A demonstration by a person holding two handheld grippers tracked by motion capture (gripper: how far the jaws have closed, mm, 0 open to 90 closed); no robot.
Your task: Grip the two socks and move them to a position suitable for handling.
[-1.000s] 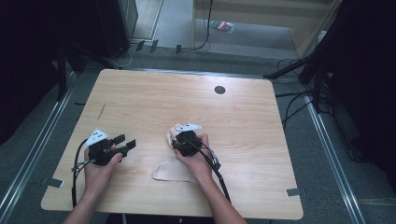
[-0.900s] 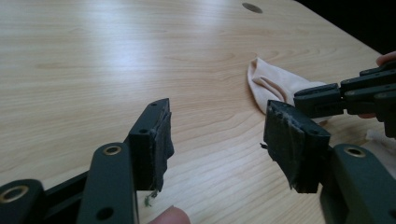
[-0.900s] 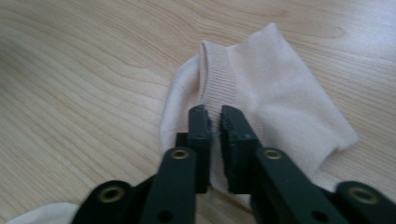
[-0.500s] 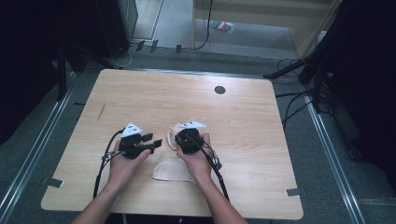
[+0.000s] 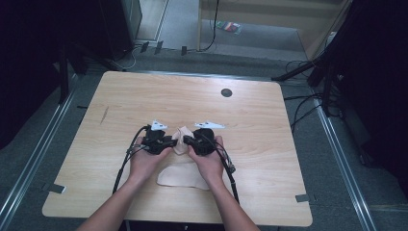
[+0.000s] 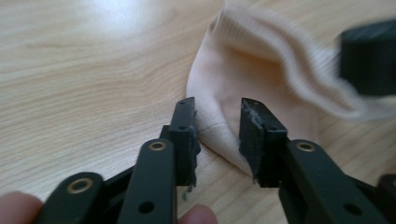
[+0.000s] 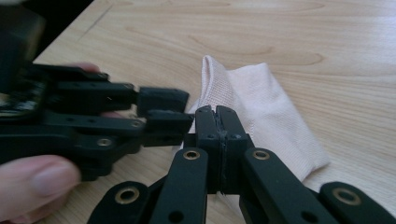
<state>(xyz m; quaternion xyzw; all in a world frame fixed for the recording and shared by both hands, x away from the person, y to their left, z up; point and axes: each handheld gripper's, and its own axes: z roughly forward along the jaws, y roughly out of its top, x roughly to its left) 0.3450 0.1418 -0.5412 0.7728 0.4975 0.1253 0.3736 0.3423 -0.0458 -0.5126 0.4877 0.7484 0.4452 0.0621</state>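
A pale beige sock (image 5: 180,139) lies bunched on the wooden table (image 5: 269,144), between my two grippers. My right gripper (image 5: 188,141) is shut on the sock's edge; in the right gripper view its jaws (image 7: 217,112) are pressed together where they meet the fabric (image 7: 271,107). My left gripper (image 5: 169,142) faces it from the left. Its open jaws (image 6: 217,109) straddle a fold of the sock (image 6: 261,70) and do not squeeze it. The left gripper (image 7: 187,111) also appears close by in the right gripper view.
A second beige sock (image 5: 182,176) lies flat near the front edge, under the person's wrists. A dark round hole (image 5: 226,92) sits at the table's far side. Black cables (image 5: 126,159) trail from the grippers toward the front edge.
My left gripper has moved right from the table's left side to the sock, and its open jaws now straddle it. The right gripper has stayed on the sock, shifting slightly.
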